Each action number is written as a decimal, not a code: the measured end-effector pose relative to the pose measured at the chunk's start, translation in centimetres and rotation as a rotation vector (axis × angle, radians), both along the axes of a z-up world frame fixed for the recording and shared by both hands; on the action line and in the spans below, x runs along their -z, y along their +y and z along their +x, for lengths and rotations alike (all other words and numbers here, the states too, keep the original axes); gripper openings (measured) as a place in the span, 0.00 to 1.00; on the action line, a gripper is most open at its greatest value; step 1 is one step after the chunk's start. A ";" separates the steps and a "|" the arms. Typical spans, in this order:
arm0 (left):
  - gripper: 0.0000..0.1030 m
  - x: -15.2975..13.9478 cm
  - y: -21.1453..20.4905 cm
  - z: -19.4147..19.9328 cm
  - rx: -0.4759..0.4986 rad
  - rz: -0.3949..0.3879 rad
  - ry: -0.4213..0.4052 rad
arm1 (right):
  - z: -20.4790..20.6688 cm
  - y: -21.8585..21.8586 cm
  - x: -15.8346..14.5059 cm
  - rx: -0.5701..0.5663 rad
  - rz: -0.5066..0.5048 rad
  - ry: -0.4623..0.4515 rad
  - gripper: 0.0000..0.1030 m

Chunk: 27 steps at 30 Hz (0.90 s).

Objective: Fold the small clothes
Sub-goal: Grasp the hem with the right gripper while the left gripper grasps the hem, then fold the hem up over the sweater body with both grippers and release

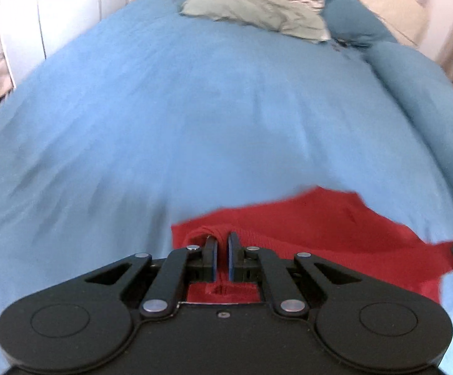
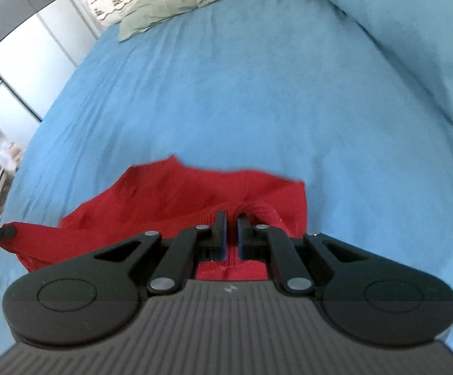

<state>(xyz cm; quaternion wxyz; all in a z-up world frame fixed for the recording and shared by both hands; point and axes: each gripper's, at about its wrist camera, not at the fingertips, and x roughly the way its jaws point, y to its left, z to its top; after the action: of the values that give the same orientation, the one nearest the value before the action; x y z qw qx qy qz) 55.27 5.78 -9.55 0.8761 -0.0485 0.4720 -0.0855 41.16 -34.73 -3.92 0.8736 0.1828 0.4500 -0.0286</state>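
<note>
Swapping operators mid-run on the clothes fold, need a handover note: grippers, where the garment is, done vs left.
Left gripper: shut on a knit edge of the red garment.
Right gripper: shut on another part of that edge; in the left wrist view its tip shows at the cloth's far right.
Garment: spread between both grippers above the blue bed sheet, rest trailing toward the sheet. Whether it touches the sheet cannot be told.
Done: both grips made.
Left: no finished fold is visible; lay it flat, fold, release.
Green pillow lies at the head of the bed, apart.
</note>
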 end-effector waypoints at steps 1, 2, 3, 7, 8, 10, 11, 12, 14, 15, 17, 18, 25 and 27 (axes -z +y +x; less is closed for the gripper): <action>0.06 1.4 -0.1 1.2 -0.014 0.005 -0.008 | 1.2 -0.3 1.3 0.005 -0.007 -0.003 0.21; 0.06 2.2 0.0 2.1 -0.027 0.009 -0.009 | 1.9 -0.9 2.9 0.014 -0.015 -0.006 0.21; 0.06 2.9 0.0 2.9 -0.038 0.004 -0.006 | 2.7 -1.0 3.4 0.028 -0.013 -0.011 0.21; 0.05 3.2 -0.5 4.6 -0.039 0.008 -0.038 | 4.6 -1.7 4.6 0.058 -0.017 -0.044 0.20; 0.05 3.3 -0.6 5.0 -0.037 0.014 -0.038 | 5.0 -1.7 4.5 0.053 -0.029 -0.051 0.20; 0.05 3.7 -0.5 5.3 -0.044 0.004 -0.030 | 5.4 -1.5 4.5 0.035 -0.060 -0.056 0.20; 0.05 3.7 -0.6 5.5 -0.041 0.012 -0.034 | 5.9 -1.1 4.8 0.014 -0.093 -0.048 0.20; 0.05 3.5 -1.2 5.9 -0.039 0.025 -0.036 | 6.6 -0.6 5.4 -0.005 -0.126 -0.038 0.20; 0.05 4.2 -2.0 6.1 -0.025 0.054 -0.027 | 7.4 -0.2 6.4 -0.034 -0.164 -0.020 0.20; 0.05 4.4 -2.2 6.3 -0.022 0.071 -0.022 | 7.6 0.0 6.9 -0.035 -0.176 -0.012 0.21; 0.13 4.8 -2.8 6.4 -0.015 0.093 -0.020 | 8.0 0.3 7.9 -0.029 -0.191 -0.013 0.23; 0.15 4.8 -3.1 6.3 -0.014 0.105 -0.031 | 7.8 0.3 7.9 -0.024 -0.198 -0.017 0.23; 0.89 2.4 -3.7 3.3 -0.003 0.210 -0.161 | 6.5 1.7 6.6 -0.028 -0.275 -0.109 0.86; 0.90 1.5 -3.8 1.2 0.017 0.207 -0.195 | 5.7 2.6 5.7 -0.062 -0.291 -0.142 0.91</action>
<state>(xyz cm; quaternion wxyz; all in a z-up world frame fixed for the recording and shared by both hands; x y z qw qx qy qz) 56.49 1.95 -11.02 0.9174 0.0545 0.3912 -0.0482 46.82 -32.17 -9.62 0.9210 0.0416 0.3836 -0.0535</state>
